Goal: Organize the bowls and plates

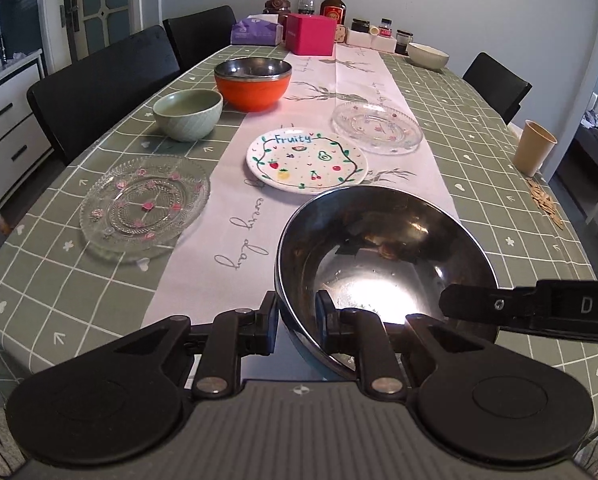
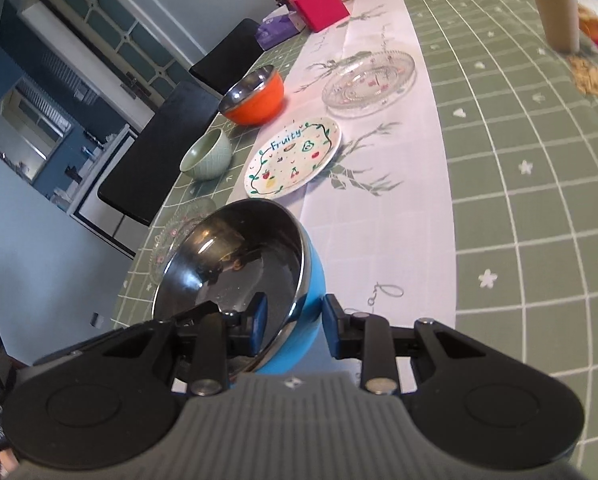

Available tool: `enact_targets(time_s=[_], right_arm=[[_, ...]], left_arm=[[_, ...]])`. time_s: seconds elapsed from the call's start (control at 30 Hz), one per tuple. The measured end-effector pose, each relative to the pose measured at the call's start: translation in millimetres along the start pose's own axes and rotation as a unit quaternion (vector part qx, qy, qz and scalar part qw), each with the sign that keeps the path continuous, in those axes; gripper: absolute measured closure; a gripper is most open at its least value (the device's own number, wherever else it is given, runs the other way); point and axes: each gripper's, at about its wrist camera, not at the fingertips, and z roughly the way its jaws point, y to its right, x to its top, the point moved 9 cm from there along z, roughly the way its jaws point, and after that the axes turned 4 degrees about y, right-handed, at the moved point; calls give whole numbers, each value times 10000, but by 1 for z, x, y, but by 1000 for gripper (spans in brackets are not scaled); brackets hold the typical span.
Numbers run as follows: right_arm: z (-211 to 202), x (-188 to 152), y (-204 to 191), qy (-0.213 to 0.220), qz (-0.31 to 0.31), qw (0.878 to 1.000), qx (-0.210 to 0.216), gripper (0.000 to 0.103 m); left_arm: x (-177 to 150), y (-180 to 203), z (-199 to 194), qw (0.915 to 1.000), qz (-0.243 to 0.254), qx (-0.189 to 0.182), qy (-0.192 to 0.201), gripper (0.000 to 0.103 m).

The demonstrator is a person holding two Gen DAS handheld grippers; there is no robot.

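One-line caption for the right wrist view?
Right gripper clamps the rim of a blue steel-lined bowl, with the Fruity plate and orange bowl beyond.

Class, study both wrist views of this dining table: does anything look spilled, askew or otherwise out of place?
Yes. A scatter of small tan flakes lies loose on the tablecloth beside the beige cup, like a spill. Also, the blue steel-lined bowl sits tilted, its rim gripped by both the left gripper and right gripper.
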Motion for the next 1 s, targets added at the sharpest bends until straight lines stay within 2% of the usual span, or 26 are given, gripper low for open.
enact_targets(time_s=[0.17, 0.33, 0.67, 0.87, 1.0], right_arm=[[10, -7, -14, -7, -479, 9985, -250, 73], [22, -5, -22, -89, -538, 9981, -270, 73], [47, -4, -44, -200, -817, 9961, -277, 71], [64, -8, -47, -356, -817, 9955, -311, 72], [66, -7, -51, -281, -940, 9944, -397, 72]], left_arm=[[0, -7, 1, 9999, -64, 145, 21, 82], [3, -18, -2, 9995, -173, 235, 122, 81], [1, -49, 8, 9979, -575, 312, -39, 80], [-5, -60, 16, 9972, -621, 368, -188, 80], [-6, -63, 20, 9969, -682, 341, -187, 80]])
